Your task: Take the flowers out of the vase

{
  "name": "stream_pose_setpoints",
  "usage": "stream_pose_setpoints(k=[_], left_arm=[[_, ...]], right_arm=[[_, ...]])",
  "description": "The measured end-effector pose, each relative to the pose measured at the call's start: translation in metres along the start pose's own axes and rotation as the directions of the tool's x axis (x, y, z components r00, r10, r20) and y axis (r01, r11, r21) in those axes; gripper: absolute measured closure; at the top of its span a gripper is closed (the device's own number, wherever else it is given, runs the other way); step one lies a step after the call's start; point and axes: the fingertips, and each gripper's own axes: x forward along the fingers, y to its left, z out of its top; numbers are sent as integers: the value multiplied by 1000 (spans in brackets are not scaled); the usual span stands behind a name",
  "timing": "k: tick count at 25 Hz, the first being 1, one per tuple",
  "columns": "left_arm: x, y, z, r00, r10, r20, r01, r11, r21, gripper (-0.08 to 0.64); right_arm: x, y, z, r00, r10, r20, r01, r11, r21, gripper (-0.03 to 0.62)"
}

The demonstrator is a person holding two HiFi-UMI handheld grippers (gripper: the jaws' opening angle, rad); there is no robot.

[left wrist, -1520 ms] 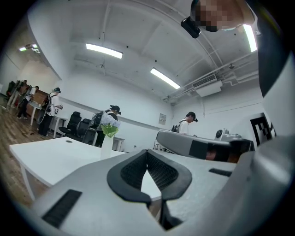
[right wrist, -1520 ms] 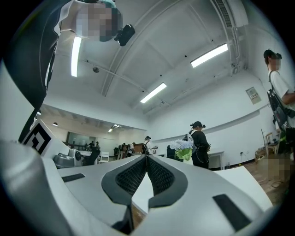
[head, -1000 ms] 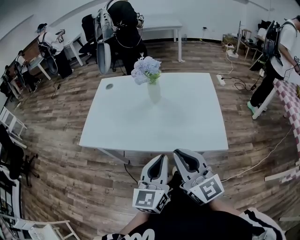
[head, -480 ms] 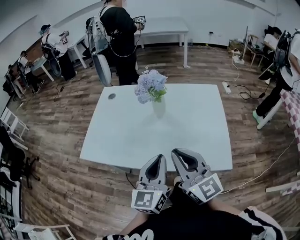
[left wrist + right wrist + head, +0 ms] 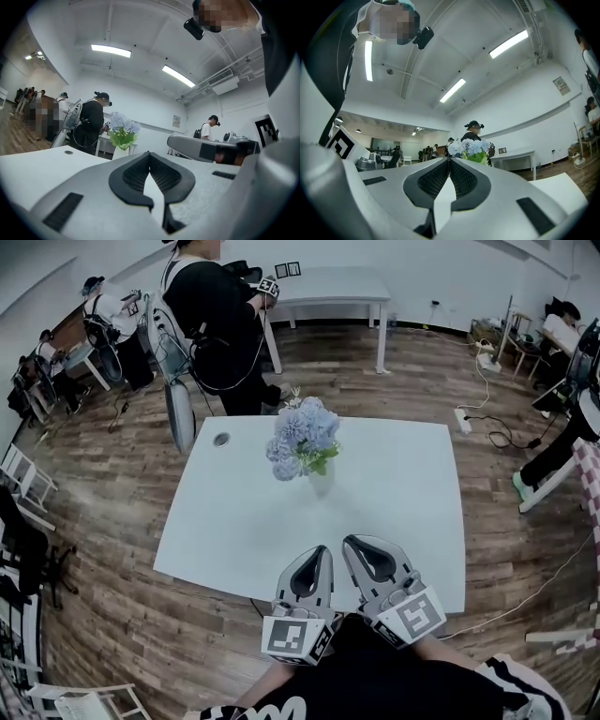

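Desk [image 5: 394, 493]: white and square, bare apart from the vase and a small round cable port [image 5: 221, 439] near its far left corner.

Flowers [image 5: 302, 435]: a bunch of pale blue hydrangea-like blooms with green leaves, standing upright in the vase, their stems inside it.

Vase [image 5: 322, 482]: small and white, upright on the desk, a little past its middle as the head view shows it.

Left hand-held gripper [image 5: 317, 557]: jaws closed tip to tip with nothing between them. It is held over the near edge of the desk, well apart from the vase.

Right hand-held gripper [image 5: 361, 545]: likewise closed and empty, just beside the left one and pointing toward the flowers (which appear directly above its jaw tips in its own view).

Progress: nothing done so far, by this reading. The flowers are untouched and neither hand-held gripper has reached them.

Remaining: the whole task, apparently: closing the gap, opening a jaw pair, gripping the stems or steadying the vase, and lifting the bunch clear.

Background: a person [image 5: 216, 306] with a backpack rig stands beyond the far edge of the desk.
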Motion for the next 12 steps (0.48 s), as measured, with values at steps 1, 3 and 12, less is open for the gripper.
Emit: stream_pose_setpoints(k=[1, 3, 12], left_arm=[[7, 2, 2, 1000, 2, 4, -2, 1000, 0, 555], [21, 5, 3, 1000, 8, 7, -8, 1000, 5, 555], [59, 12, -6, 999, 52, -11, -52, 999, 4, 555]], right_arm=[[4, -6, 1, 1000, 2, 2, -2, 1000, 3, 566], [12, -19, 0, 1000, 5, -1, -5, 1000, 5, 566], [28, -63, -14, 999, 17, -32, -16, 1000, 25, 566]])
